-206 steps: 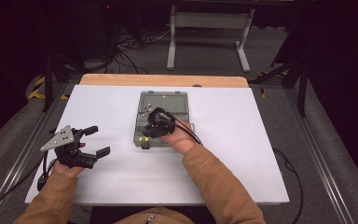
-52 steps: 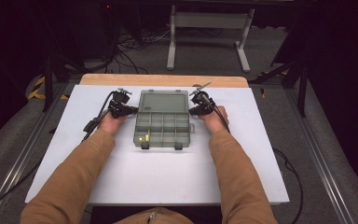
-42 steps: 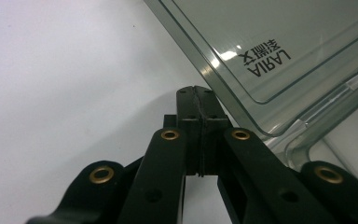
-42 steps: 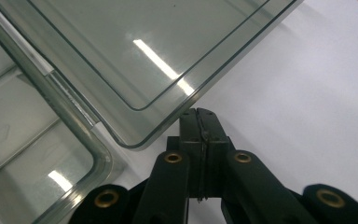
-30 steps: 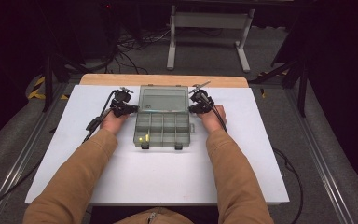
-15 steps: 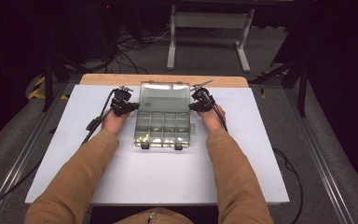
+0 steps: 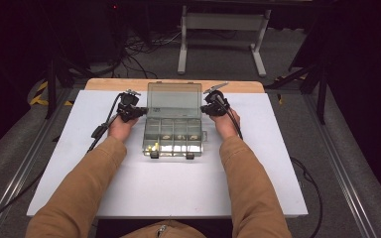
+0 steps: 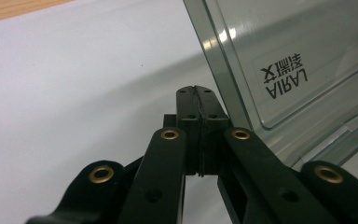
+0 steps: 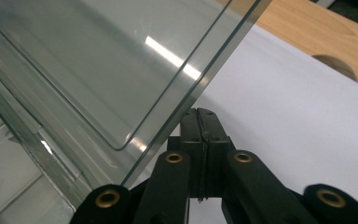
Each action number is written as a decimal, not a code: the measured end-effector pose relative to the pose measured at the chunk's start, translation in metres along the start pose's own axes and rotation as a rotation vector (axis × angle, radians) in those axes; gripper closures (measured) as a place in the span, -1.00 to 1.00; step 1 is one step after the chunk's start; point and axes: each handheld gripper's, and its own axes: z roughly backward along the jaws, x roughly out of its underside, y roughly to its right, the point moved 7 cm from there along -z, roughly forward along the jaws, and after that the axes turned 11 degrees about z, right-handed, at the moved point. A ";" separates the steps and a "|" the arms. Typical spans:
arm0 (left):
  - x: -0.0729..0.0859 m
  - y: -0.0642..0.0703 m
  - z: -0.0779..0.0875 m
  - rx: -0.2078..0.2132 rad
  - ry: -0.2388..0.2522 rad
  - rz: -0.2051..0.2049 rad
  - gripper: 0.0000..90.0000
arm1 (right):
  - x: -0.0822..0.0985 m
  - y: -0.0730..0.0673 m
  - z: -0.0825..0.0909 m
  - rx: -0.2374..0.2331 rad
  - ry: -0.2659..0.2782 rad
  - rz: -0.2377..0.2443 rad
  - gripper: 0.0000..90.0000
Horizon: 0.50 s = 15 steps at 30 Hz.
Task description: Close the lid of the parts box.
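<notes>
A clear plastic compartment box (image 7: 171,145) sits at the middle of the white table top (image 7: 178,188), with its lid (image 7: 174,99) raised and tilted back. Small pale pieces (image 7: 179,137) lie in the middle row, and yellow ones (image 7: 154,147) in a front-left compartment. My left gripper (image 7: 141,112) is shut with nothing in it, its tip at the lid's left edge. In the left gripper view the shut left gripper (image 8: 196,92) sits beside the lid (image 8: 289,60). My right gripper (image 7: 205,109) is shut too, at the lid's right edge. In the right gripper view the lid's (image 9: 98,56) edge crosses just over the right gripper (image 9: 200,115).
A wooden strip (image 7: 114,84) borders the table's far edge. Behind it on the floor stand a metal frame (image 7: 223,29) and loose cables (image 7: 139,47). Gripper cables trail off both hands. The two box latches (image 7: 171,155) hang at the front edge.
The lid has swung up from lying flat on the box to standing tilted back between the two grippers. Both hands have barely shifted at the box's sides.
</notes>
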 end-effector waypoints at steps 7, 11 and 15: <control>-0.002 0.001 0.002 -0.004 0.011 -0.003 0.99 | -0.003 0.001 0.003 0.008 0.013 0.007 1.00; -0.003 0.001 0.003 -0.003 0.012 -0.001 0.99 | -0.005 0.001 0.005 0.012 0.025 0.009 1.00; -0.004 0.000 0.004 -0.003 0.018 -0.006 0.99 | -0.006 0.002 0.006 0.014 0.033 0.011 1.00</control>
